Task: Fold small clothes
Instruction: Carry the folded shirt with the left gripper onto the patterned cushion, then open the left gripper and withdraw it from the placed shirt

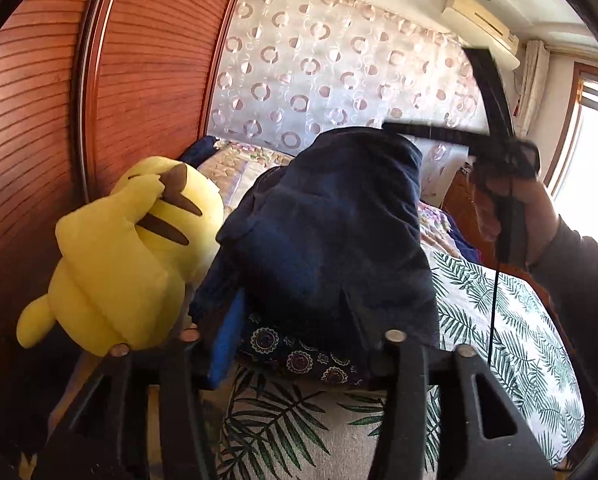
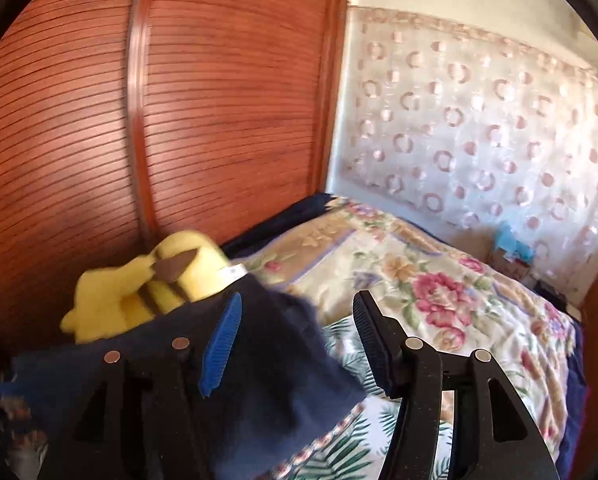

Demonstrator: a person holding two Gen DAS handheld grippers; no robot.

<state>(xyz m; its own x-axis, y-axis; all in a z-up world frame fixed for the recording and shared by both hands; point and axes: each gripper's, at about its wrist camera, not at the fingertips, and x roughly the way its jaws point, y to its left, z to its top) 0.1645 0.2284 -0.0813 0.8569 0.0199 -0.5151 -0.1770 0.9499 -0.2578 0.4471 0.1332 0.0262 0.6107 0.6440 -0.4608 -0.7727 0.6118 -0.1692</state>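
Observation:
A dark navy garment [image 1: 331,232] with a patterned hem hangs in a heap over my left gripper [image 1: 295,320], draping its fingers; the blue left pad [image 1: 229,340] shows beside the cloth. The jaws stand apart. In the right wrist view the same navy cloth [image 2: 259,360] lies over the left finger side of my right gripper [image 2: 299,344], whose blue pad [image 2: 221,344] and black right finger [image 2: 373,344] are wide apart, holding nothing. The right gripper also shows in the left wrist view [image 1: 499,152], raised at the right in a hand.
A yellow plush toy [image 1: 127,256] sits at the left against the wooden wardrobe door [image 1: 39,120]. The bed has a palm-leaf sheet [image 1: 499,320] and a floral quilt [image 2: 419,280]. A sheer patterned curtain [image 2: 479,140] hangs behind; a window is at the far right.

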